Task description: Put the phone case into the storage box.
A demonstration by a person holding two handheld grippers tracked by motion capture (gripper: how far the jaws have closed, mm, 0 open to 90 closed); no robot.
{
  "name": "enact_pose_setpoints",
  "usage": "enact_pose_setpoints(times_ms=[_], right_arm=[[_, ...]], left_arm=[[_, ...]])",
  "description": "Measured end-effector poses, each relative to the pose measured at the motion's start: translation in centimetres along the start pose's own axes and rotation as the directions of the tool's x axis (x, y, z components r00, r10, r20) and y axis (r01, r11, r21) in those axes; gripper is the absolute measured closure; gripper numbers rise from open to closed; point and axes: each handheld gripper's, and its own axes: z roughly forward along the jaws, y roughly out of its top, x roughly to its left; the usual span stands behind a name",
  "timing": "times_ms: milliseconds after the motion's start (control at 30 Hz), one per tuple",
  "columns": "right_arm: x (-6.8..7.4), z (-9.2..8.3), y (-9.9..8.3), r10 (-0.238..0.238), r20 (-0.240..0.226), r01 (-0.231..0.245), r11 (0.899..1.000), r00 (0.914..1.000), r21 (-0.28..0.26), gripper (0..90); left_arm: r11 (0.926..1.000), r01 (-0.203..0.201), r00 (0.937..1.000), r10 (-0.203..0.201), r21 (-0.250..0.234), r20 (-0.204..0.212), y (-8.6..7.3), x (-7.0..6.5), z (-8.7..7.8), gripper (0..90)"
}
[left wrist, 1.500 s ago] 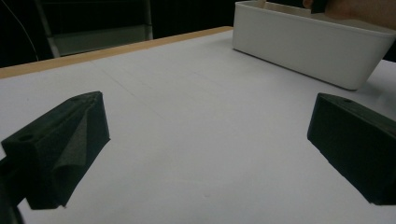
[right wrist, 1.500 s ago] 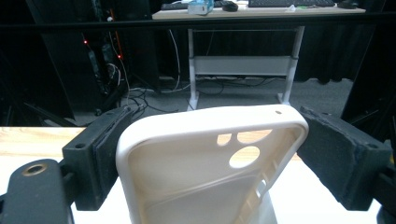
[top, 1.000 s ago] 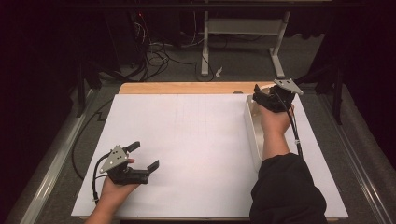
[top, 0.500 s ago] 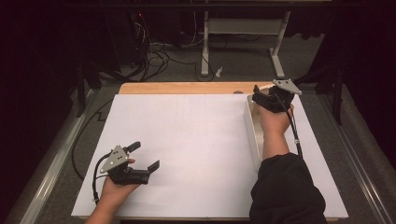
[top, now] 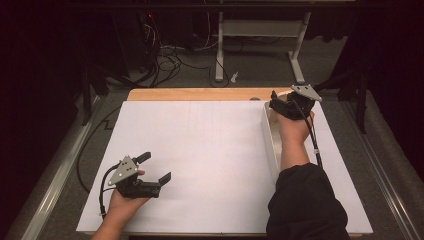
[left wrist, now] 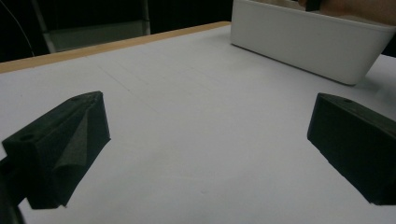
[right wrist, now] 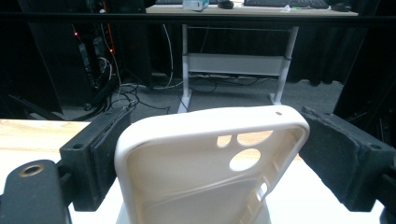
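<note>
Overhead, the high view recorded a white sheet (top: 210,165) covering the wooden table (top: 195,94), with the left gripper (top: 156,167) held low over the sheet's near left part and the right gripper (top: 276,102) at the far end of a long white bin (top: 270,145) on the right side. From that height the contents of the right gripper could not be made out. The right gripper view supplied the detail: a cream phone case (right wrist: 210,163), open side toward the camera and camera cut-outs visible, stood between the two black jaws, which were pressed against its side edges. That view also took in a white desk frame (right wrist: 236,63) and cables (right wrist: 135,93) on the floor beyond the table. The left gripper view showed its own jaws spread wide apart with bare white sheet between them, nothing held, and the bin's outer wall (left wrist: 303,44) well ahead at upper right.
</note>
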Motion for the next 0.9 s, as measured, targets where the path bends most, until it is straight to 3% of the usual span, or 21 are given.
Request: enact_pose_setpoints(times_ms=[367,900], right_arm=[[0.5,0.6,0.6,0.005,0.038,-0.006,1.000,0.9993,0.021,12.0],[1.4,1.8,0.6,-0.015,0.067,0.016,1.000,0.9977,-0.005,11.5]], left_arm=[[1.0000,-0.002,1.0000,0.002,0.000,0.003,0.0,0.0,0.0,0.9],[0.9999,-0.007,0.9999,0.007,0.010,0.007,-0.1,0.0,0.1,0.9]])
